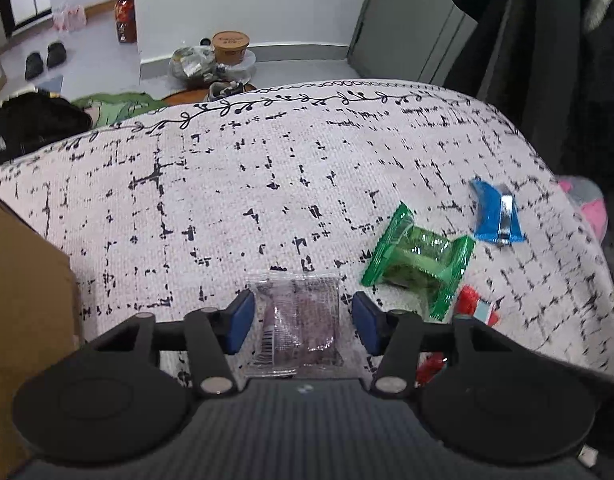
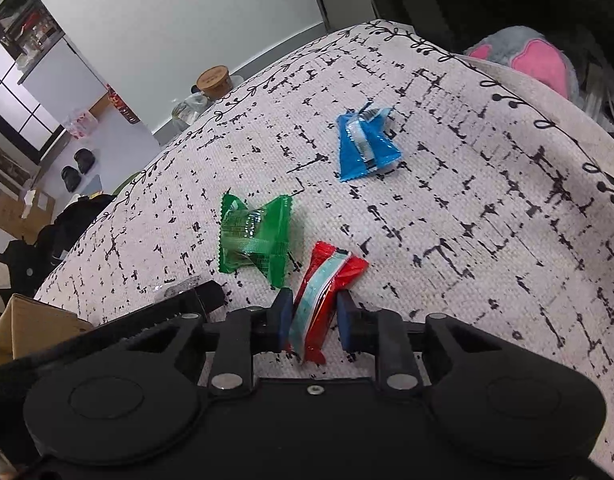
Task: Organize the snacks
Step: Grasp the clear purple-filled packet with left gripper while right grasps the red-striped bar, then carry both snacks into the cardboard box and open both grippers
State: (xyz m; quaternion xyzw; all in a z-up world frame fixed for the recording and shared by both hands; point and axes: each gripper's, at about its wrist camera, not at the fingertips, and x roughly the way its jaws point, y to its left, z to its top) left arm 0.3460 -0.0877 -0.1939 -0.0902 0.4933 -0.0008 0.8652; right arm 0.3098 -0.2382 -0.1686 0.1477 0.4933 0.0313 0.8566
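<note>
A clear packet with a dark purple snack (image 1: 297, 322) lies on the patterned cloth between the pads of my left gripper (image 1: 303, 320). The jaws are open, with gaps on both sides of the packet. My right gripper (image 2: 313, 318) has its pads pressed on a red packet with a pale blue stripe (image 2: 323, 296). A green packet (image 2: 253, 236) lies just beyond it to the left, also in the left wrist view (image 1: 419, 262). A blue packet (image 2: 363, 144) lies farther away, also in the left wrist view (image 1: 495, 214).
A brown cardboard box (image 1: 23, 320) stands at the cloth's left edge, its corner also in the right wrist view (image 2: 31, 320). A pink and grey plush toy (image 2: 527, 56) lies past the right edge. Shoes, bags and a tub (image 1: 229, 46) are on the floor beyond.
</note>
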